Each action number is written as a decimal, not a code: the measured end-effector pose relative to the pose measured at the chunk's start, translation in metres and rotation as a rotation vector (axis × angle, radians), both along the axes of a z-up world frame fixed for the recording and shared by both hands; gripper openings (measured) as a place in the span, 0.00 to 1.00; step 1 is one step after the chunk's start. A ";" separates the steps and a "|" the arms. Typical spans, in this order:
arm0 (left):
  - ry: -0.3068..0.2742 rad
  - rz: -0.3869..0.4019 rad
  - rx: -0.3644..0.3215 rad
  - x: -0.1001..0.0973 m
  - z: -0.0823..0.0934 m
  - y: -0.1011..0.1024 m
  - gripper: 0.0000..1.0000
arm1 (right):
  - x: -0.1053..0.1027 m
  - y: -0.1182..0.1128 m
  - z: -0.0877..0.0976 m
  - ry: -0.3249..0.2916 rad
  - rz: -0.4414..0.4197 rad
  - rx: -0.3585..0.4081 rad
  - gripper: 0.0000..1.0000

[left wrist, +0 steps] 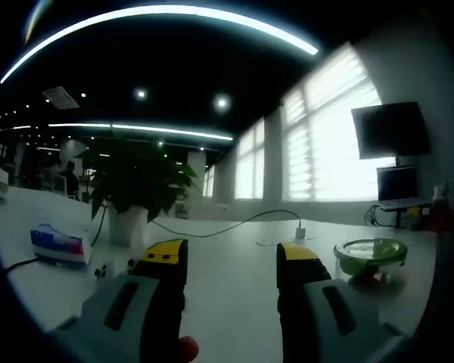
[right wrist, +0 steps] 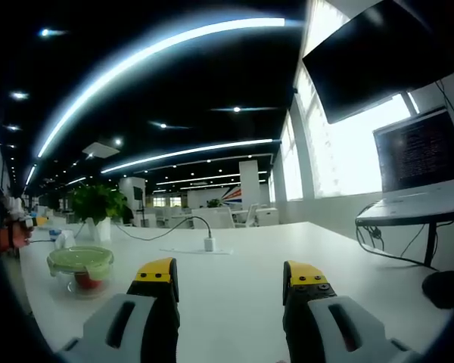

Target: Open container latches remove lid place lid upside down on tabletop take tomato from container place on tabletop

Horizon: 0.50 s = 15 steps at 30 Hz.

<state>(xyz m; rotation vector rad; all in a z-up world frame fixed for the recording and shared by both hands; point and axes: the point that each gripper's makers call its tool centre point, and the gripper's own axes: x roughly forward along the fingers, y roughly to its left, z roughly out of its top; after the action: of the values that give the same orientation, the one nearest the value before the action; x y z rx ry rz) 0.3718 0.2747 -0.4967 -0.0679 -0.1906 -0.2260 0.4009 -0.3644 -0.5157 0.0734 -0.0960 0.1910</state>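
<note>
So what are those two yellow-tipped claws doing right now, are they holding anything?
Left gripper: open, holding nothing, above the white table.
Right gripper: open, holding nothing; the lidded container sits apart from it.

white table (left wrist: 234,265) bearing lidded container (left wrist: 370,259), potted plant (left wrist: 132,189), charger (left wrist: 300,233).

Clear glassy container (right wrist: 81,274) with glossy green plastic lid (right wrist: 80,260), smooth matt white tabletop (right wrist: 234,295), yellow-tipped jaws
</note>
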 end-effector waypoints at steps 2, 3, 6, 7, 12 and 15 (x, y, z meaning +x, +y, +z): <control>-0.002 -0.004 0.004 0.000 0.003 -0.001 0.44 | 0.000 -0.002 0.000 -0.001 -0.003 0.001 0.51; -0.003 -0.007 0.007 0.001 0.004 -0.002 0.44 | -0.001 -0.002 0.000 -0.001 -0.004 0.002 0.51; 0.003 -0.013 0.015 0.004 0.008 -0.001 0.45 | -0.001 -0.005 0.000 -0.003 -0.007 0.003 0.51; 0.006 -0.018 0.021 0.005 0.009 -0.002 0.45 | -0.001 -0.005 0.000 -0.003 -0.007 0.003 0.51; 0.006 -0.043 0.047 0.006 0.015 -0.008 0.46 | -0.003 -0.012 -0.003 0.001 -0.022 0.006 0.51; 0.007 -0.056 0.055 0.007 0.017 -0.012 0.46 | -0.004 -0.012 -0.004 0.002 -0.028 0.009 0.51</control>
<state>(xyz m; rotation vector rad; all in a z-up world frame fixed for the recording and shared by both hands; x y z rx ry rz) 0.3790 0.2631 -0.4801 -0.0194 -0.1760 -0.2863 0.3967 -0.3767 -0.5193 0.0816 -0.0959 0.1627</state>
